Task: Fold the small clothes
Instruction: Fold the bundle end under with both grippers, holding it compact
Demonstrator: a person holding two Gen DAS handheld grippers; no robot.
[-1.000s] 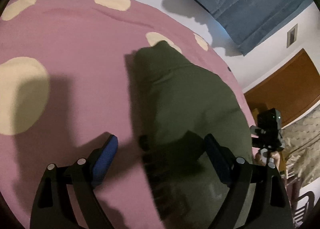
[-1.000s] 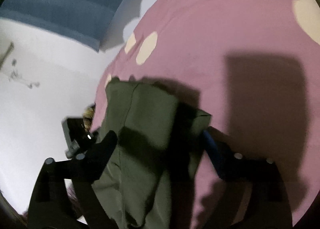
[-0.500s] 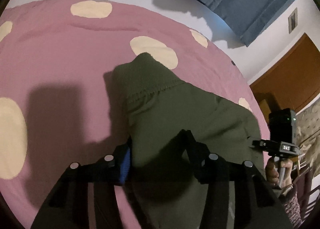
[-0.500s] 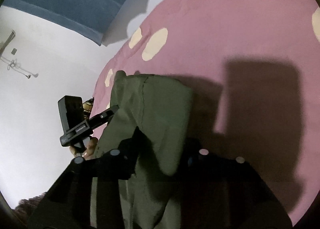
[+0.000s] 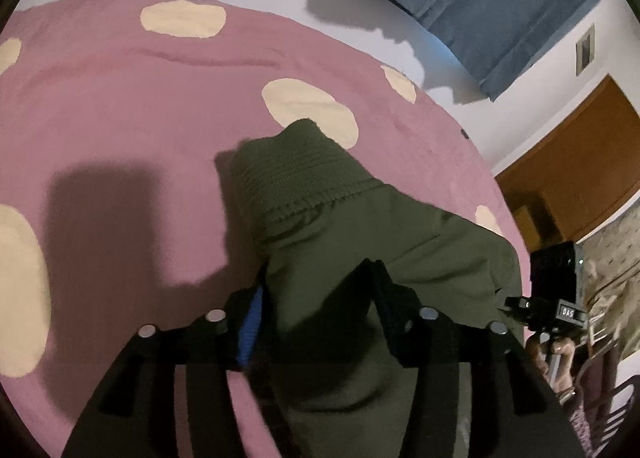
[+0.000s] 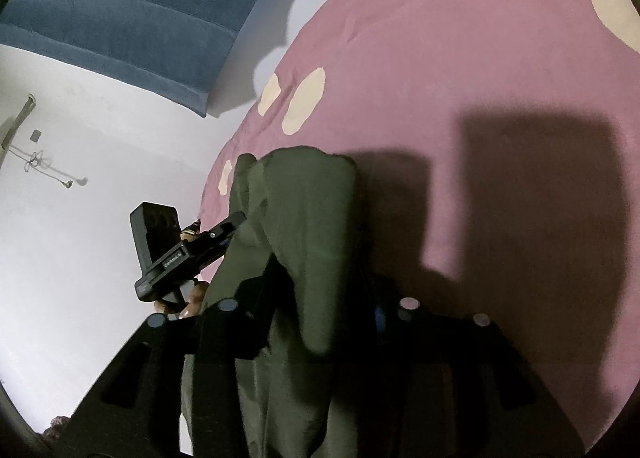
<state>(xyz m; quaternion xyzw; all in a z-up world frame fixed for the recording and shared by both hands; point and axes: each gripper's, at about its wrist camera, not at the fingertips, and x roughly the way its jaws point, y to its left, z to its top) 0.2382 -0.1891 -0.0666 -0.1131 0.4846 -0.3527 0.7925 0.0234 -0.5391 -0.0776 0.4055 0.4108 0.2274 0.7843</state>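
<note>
We've got both grippers, left gripper (image 5: 316, 298) and right gripper (image 6: 320, 298), clamped on the soft, limp green trousers (image 5: 360, 226), jaws easing apart; grip near the ribbed waistband (image 5: 296, 174).

Both claws angle downward, jaws opening: the left claw (image 5: 316, 314) and the right claw (image 6: 324, 298) each pinch green cloth.

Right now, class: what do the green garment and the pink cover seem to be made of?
Green garment: matte woven cloth, likely cotton, going by soft folds and a ribbed knit band.
Pink cover: soft, matte fabric with a faintly fuzzy look, perhaps fleece, printed with cream spots.
</note>
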